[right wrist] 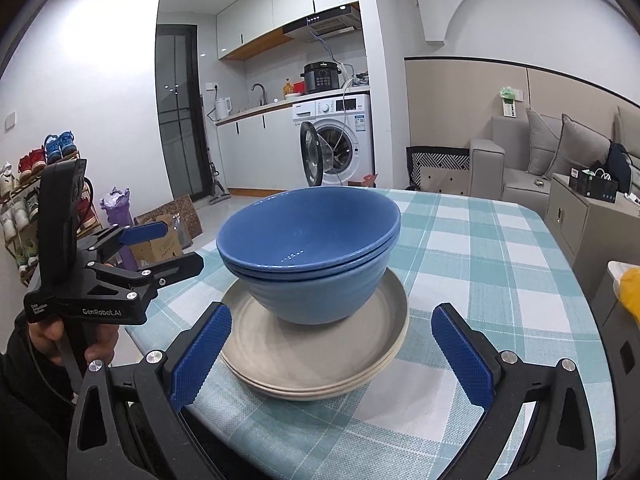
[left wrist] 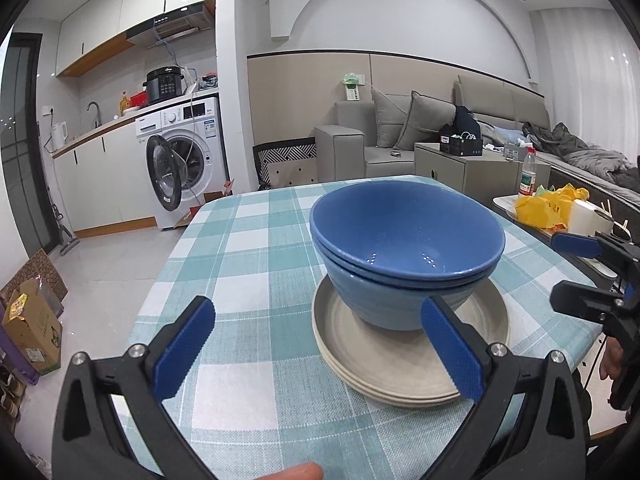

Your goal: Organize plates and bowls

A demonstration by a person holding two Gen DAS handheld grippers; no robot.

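Observation:
Two nested blue bowls sit on a stack of beige plates on the checked tablecloth. The same bowls and plates show in the right wrist view. My left gripper is open and empty, its jaws standing left of the stack and over its near edge. It also shows in the right wrist view, left of the bowls. My right gripper is open and empty, its jaws either side of the plates' near rim. It shows at the right in the left wrist view.
A side table at the right holds a yellow bag, a white cup and a bottle. A sofa and a washing machine stand beyond the table. Shoe rack and boxes are at the left.

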